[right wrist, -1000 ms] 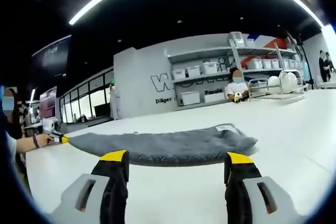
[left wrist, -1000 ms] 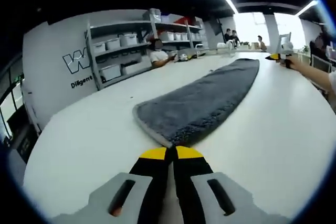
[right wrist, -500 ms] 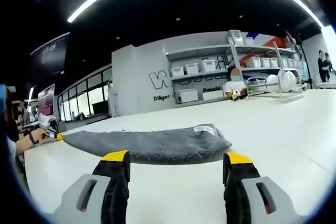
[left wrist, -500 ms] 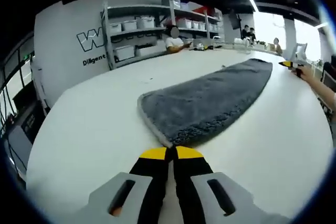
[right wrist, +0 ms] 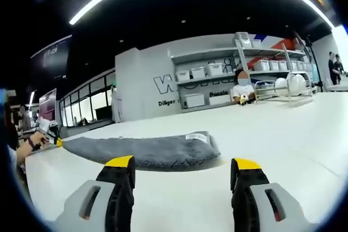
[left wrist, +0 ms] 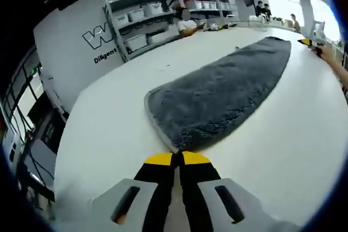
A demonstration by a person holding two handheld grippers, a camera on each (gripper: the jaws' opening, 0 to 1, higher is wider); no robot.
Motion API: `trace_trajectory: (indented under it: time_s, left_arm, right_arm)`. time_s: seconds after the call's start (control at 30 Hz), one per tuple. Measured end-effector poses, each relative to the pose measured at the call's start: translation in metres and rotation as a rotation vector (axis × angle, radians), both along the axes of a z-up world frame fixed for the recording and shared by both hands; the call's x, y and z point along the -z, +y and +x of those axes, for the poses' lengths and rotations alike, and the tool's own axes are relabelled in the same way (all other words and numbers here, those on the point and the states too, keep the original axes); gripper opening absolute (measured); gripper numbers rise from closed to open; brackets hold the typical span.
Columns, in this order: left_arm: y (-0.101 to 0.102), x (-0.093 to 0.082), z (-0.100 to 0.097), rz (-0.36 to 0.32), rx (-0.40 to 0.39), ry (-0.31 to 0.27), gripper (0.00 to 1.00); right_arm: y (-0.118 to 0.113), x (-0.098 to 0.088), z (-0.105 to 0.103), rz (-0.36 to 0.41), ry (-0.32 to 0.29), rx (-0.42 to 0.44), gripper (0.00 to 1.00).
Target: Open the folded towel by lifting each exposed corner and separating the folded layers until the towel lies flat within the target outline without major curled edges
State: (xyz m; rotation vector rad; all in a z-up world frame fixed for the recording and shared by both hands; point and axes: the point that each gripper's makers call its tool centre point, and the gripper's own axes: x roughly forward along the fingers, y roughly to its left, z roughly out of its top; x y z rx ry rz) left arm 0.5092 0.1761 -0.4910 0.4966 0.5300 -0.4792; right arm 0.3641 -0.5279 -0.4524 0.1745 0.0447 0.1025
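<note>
Left gripper view looks along a wide white table (left wrist: pixel 109 129), with a grey towel (left wrist: pixel 217 99) lying long and flat across it toward the far end. Beyond the table stands a white wall with metal shelving (left wrist: pixel 147 17) holding pale storage bins; a seated person (left wrist: pixel 187 23) is near it. The left gripper (left wrist: pixel 177 158) has its yellow-tipped jaws pressed together on the near corner of the towel — the grey hem runs right down between them. At the towel's far end the other tool's yellow tip (left wrist: pixel 305 42) shows beside a hand, too small to read clearly.

In the right gripper view the towel (right wrist: pixel 138 150) lies low on the table ahead, a small white label (right wrist: pixel 196 137) on its right end. The right gripper (right wrist: pixel 182 162) has its jaws spread wide, nothing between them — apart from the towel.
</note>
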Motion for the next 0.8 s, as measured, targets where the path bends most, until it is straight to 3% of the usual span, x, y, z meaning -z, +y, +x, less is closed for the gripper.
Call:
trace_trajectory:
  time_s: [0.23,0.33,0.43,0.63,0.8]
  left_arm:
    - [0.014,0.0,-0.007,0.184,-0.014,-0.012,0.03]
    - [0.016,0.0,-0.007,0.206,-0.018,-0.014,0.03]
    - [0.021,0.0,-0.008,0.283,-0.029,-0.024,0.03]
    - [0.023,-0.007,-0.007,0.254,-0.039,-0.036,0.04]
    - [0.023,-0.016,-0.004,0.241,-0.05,-0.084,0.05]
  right_arm:
    - [0.001,-0.002,-0.002,0.009,-0.015,-0.002,0.71]
    - [0.001,-0.002,-0.002,0.011,-0.017,-0.002,0.71]
    - [0.001,-0.003,-0.001,0.012,-0.021,-0.004,0.71]
    - [0.001,-0.004,-0.002,0.018,-0.029,-0.003,0.71]
    - [0.002,-0.005,-0.003,0.022,-0.035,-0.002,0.71]
